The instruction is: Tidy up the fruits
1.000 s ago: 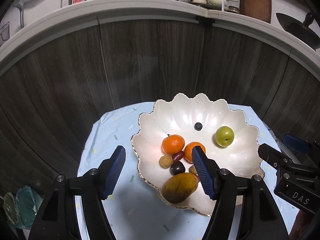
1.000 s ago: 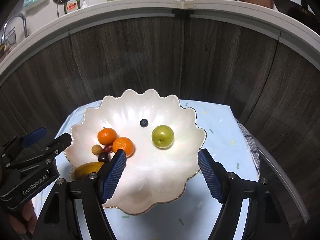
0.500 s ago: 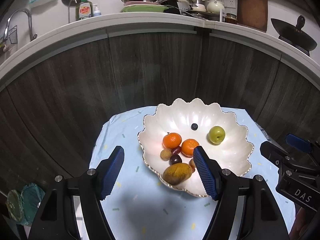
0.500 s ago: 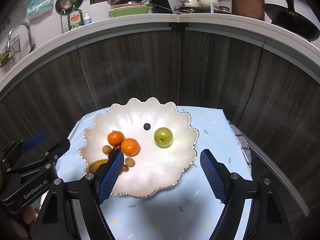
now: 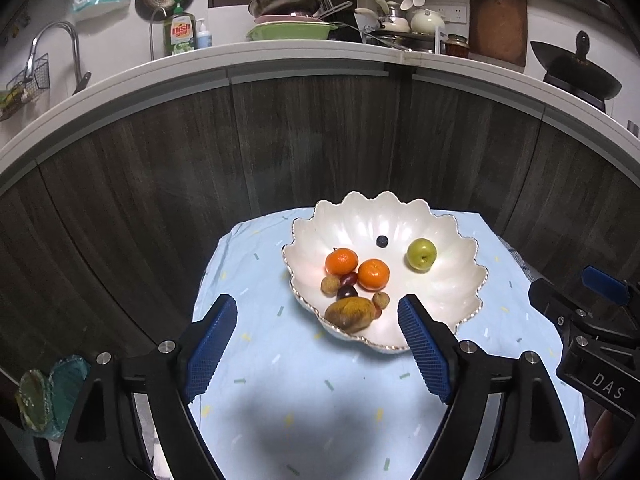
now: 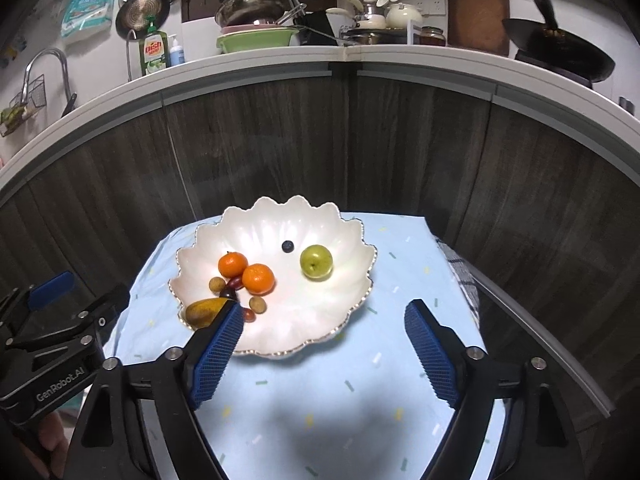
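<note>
Fruits lay gathered in the scalloped white bowl (image 6: 352, 236) on the blue cloth (image 6: 400, 280).
I held left gripper (image 5: 318, 340) and right gripper (image 6: 324, 344) released, empty; approaching slowly would spare the green apple (image 6: 316, 261).

Dark wood cabinets (image 5: 168, 184), white countertop (image 5: 304, 53)

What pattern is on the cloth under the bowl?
The cloth is pale blue with small scattered confetti-like dashes in yellow, green and white. It shows best in the right wrist view.

Fruits (image 5: 362, 280) lie in white scalloped bowl (image 5: 448, 296).
</note>
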`<state>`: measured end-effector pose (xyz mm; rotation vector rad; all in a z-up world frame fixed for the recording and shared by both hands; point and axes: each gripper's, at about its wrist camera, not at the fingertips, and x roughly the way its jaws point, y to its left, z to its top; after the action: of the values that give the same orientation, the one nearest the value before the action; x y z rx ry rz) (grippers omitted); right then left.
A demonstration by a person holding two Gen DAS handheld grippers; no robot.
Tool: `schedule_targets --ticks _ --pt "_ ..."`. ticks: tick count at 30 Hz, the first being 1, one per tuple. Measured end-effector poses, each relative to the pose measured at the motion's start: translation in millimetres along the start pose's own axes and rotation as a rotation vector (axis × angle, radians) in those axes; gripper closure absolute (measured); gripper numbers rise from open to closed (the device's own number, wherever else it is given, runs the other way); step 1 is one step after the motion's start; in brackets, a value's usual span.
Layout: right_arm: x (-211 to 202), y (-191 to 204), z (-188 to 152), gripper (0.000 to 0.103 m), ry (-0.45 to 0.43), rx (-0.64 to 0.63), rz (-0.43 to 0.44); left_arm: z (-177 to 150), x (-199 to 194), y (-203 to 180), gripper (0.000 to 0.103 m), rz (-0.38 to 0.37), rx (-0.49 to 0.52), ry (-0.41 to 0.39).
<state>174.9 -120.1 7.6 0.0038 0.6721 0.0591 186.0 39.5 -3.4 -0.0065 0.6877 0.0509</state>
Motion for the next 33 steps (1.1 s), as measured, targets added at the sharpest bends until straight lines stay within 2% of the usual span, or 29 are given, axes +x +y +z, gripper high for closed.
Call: schedule_targets --ticks 5,12,25,33 --pt "-13.7 -2.7 -9.2 0.017 -0.005 0.004 -0.007 -11.4 -15.6 -1.4 0.016 0.009 0.013 -0.003" --pt "-33.5 -3.9 -24.1 0.011 -0.019 0.010 -0.010 -27.6 -36.2 -1.5 0.014 0.017 0.020 -0.024" --pt "-70.8 -6.0 -55.4 0.010 -0.052 0.029 -0.027 -58.1 -68.7 -1.2 0.004 -0.002 0.003 -0.042" --pt "-85.4 -5.1 -76.9 0.010 -0.058 0.038 -0.029 -79.0 -83.9 0.2 0.004 0.003 0.003 -0.061"
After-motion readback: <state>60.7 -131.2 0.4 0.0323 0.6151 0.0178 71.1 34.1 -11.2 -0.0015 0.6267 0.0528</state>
